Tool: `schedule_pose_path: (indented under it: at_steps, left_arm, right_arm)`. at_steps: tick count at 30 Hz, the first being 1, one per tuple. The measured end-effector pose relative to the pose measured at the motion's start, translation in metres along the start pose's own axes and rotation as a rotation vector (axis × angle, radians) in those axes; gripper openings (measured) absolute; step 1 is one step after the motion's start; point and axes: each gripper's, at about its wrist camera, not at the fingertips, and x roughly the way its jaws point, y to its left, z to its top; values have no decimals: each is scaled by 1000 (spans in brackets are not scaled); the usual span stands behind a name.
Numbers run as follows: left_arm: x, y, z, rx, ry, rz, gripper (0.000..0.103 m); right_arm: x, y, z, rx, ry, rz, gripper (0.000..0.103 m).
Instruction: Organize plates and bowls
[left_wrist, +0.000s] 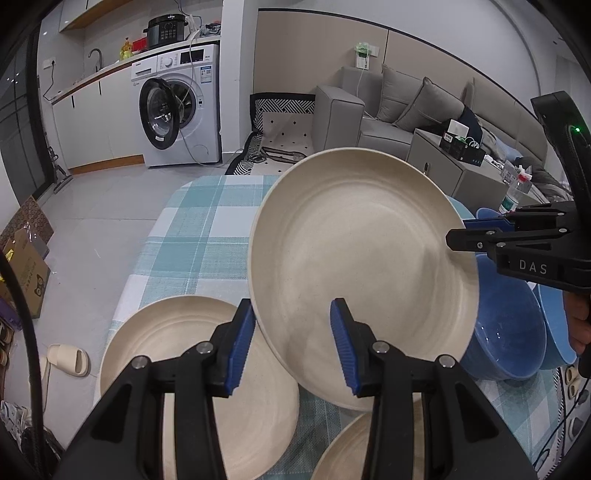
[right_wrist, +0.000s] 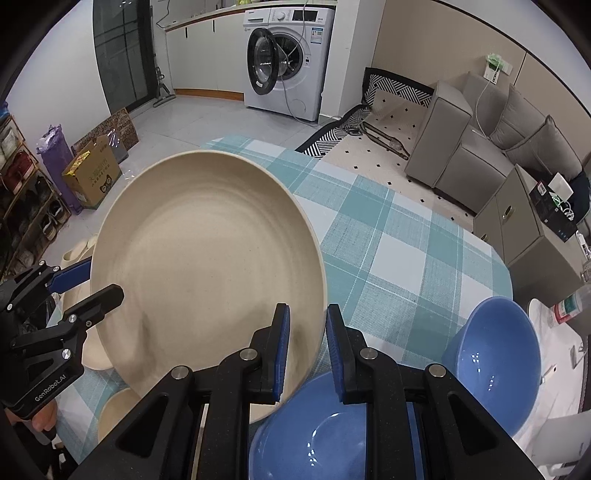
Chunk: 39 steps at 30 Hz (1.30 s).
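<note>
A cream plate (left_wrist: 362, 266) (right_wrist: 207, 266) hangs tilted above the checked tablecloth (left_wrist: 199, 236). My right gripper (right_wrist: 306, 350) is shut on its right rim; it shows at the right of the left wrist view (left_wrist: 458, 232). My left gripper (left_wrist: 291, 343) is open, its jaws on either side of the plate's near rim without pinching it. A second cream plate (left_wrist: 177, 354) lies flat at lower left, a third (left_wrist: 347, 450) at the bottom. Two blue bowls (right_wrist: 332, 428) (right_wrist: 495, 362) sit to the right.
The table's far edge (right_wrist: 258, 144) drops to a tiled floor with a washing machine (left_wrist: 177, 110). A grey sofa (left_wrist: 399, 110) and cabinet (right_wrist: 524, 229) stand right. A water bottle (left_wrist: 513, 195) stands beyond the bowls.
</note>
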Motion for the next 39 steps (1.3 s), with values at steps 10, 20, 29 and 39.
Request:
schedule_pose_path:
  at_steps: [10, 20, 29, 39]
  left_arm:
    - [-25, 1, -9, -1, -30, -2, 41]
    - [-45, 0, -20, -4, -51, -1, 41]
    - [-61, -1, -31, 4, -59, 0, 41]
    - [-78, -5, -46, 11, -73, -6, 41]
  right_arm:
    - [-27, 13, -13, -16, -40, 2, 20]
    - [-51, 23, -31, -6, -77, 13, 20]
    - [-70, 30, -50, 11, -104, 35, 20]
    - [-85, 37, -71, 34, -130, 61, 20]
